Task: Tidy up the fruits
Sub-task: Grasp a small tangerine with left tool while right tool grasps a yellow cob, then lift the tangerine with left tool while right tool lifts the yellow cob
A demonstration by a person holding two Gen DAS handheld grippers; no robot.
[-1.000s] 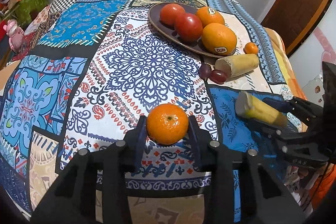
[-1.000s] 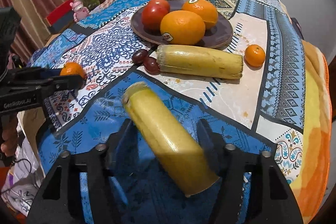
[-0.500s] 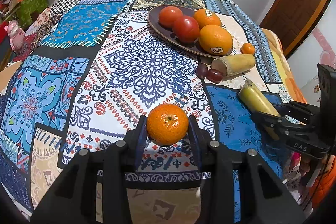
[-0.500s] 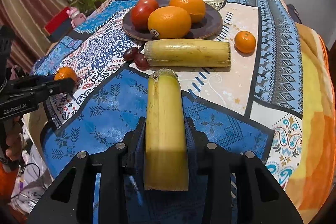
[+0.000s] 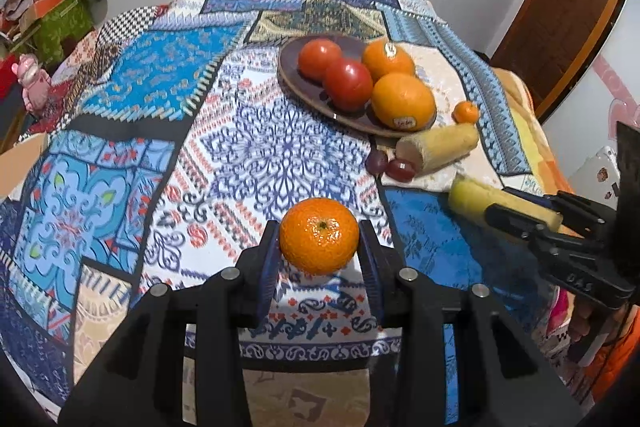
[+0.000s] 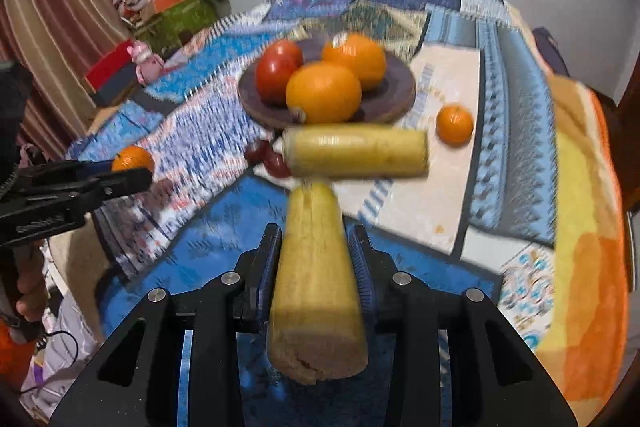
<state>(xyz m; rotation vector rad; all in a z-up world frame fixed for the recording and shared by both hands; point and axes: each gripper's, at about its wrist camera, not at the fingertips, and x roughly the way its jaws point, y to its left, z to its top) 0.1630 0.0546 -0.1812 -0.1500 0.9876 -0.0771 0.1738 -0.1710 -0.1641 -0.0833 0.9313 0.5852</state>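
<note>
My left gripper [image 5: 319, 227] is shut on a mandarin [image 5: 319, 235], held just above the patchwork cloth. My right gripper [image 6: 316, 231] is shut on a peeled banana piece [image 6: 316, 267] that lies along its fingers, lifted off the blue patch. In the left wrist view that banana piece [image 5: 472, 197] shows at the right. A brown plate [image 5: 296, 83] holds two tomatoes [image 5: 347, 83] and two oranges [image 5: 403, 101]. In front of the plate lie a second banana piece [image 6: 356, 151], dark red grapes [image 6: 272, 159] and a small mandarin [image 6: 454, 125].
The patchwork cloth [image 5: 160, 79] covers the whole table and hangs over its edges. A green box [image 5: 60, 23] and a pink toy [image 5: 34, 83] stand beyond the left edge. A wooden door [image 5: 560, 15] is at the far right. A hand [image 6: 30, 291] holds the left gripper.
My right gripper closed on the banana piece, which swung from slanted to in line with the fingers, and rose a little. The left gripper kept still with its mandarin.
</note>
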